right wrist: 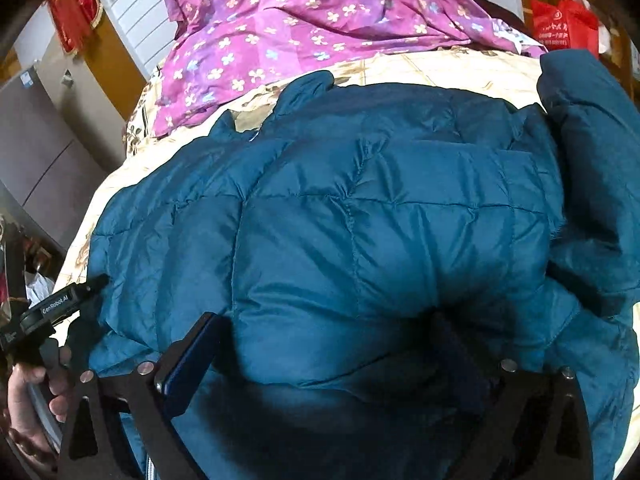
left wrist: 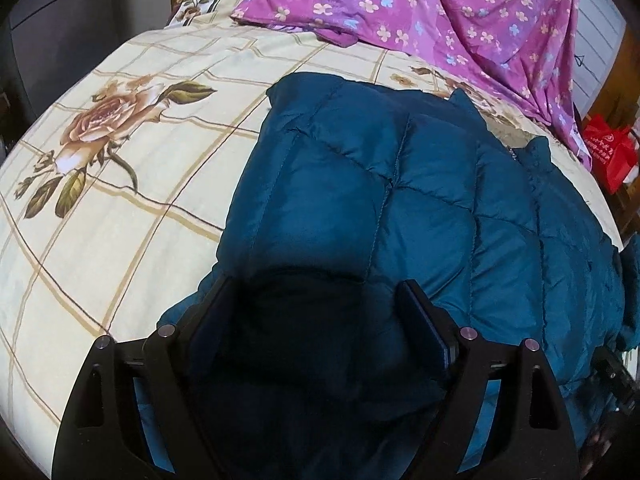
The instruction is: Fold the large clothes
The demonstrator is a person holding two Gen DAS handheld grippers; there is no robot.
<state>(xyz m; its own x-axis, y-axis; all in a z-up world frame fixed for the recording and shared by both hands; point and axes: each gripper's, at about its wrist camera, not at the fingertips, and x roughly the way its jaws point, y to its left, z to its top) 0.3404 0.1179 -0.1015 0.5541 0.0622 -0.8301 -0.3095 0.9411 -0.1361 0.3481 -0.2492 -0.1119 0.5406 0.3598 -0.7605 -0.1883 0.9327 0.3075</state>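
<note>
Bed [left wrist: 120, 208]: covered by a cream sheet with a brown grid and rose print; it filled most of both views.

Purple floral cloth [left wrist: 440, 12]: lay rumpled at the far end of the bed, apart from the jacket.

Blue quilted jacket [right wrist: 360, 208]: a large puffy garment spread across the near and middle part of the bed, on the right side in the left wrist view. One sleeve [right wrist: 592, 168] lay doubled over along its right edge. A zipper line showed near the collar at the far right.

Left tongs [left wrist: 316, 292]: spread wide, both fingers pressed down into the near hem of the jacket, padding bulging between them; not clamped on the cloth.

Right tongs [right wrist: 324, 328]: likewise spread wide, set over the near edge of the jacket with a mound of fabric rising between the fingers; the right finger sat in shadow.

Red bag [right wrist: 564, 24]: stood beyond the bed at the far right.

Left hand [right wrist: 28, 400]: seen at the near left edge of the right wrist view, gripping the handle of the other tool.
</note>
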